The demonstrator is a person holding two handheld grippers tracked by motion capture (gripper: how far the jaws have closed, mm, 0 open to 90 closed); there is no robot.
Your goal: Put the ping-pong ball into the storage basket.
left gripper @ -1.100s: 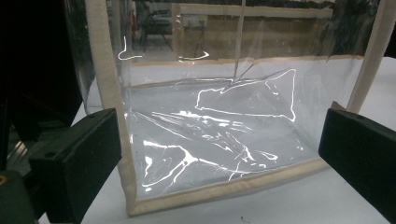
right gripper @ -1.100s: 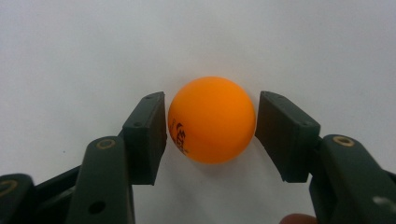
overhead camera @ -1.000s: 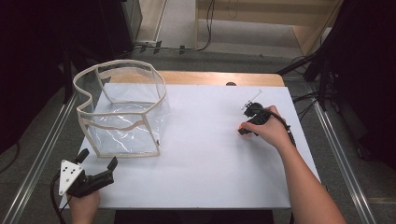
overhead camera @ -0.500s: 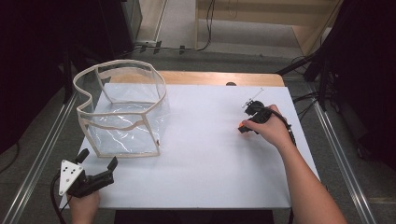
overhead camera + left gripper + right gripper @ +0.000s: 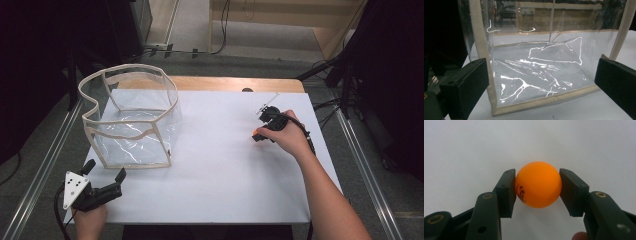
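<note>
An orange ball [image 5: 538, 184] with black print sits between the two black pads of my right gripper [image 5: 537, 192], which is shut on it just above the white table. From the high view the same ball [image 5: 255, 132] shows as an orange speck under my right gripper [image 5: 259, 135] at the table's right side. A clear plastic bag with cream edging [image 5: 131, 118] stands open at the back left. My left gripper [image 5: 105, 172] rests open near the front left corner, facing the bag [image 5: 541, 72], which stands apart beyond its jaws.
The white table top [image 5: 220, 170] stretches between the bag and my right hand. A wooden strip [image 5: 235, 84] runs along the far edge. Metal rails [image 5: 45, 155] flank both sides, and cables trail on the floor behind.
My right hand has barely shifted. The left gripper and the bag have not moved.
</note>
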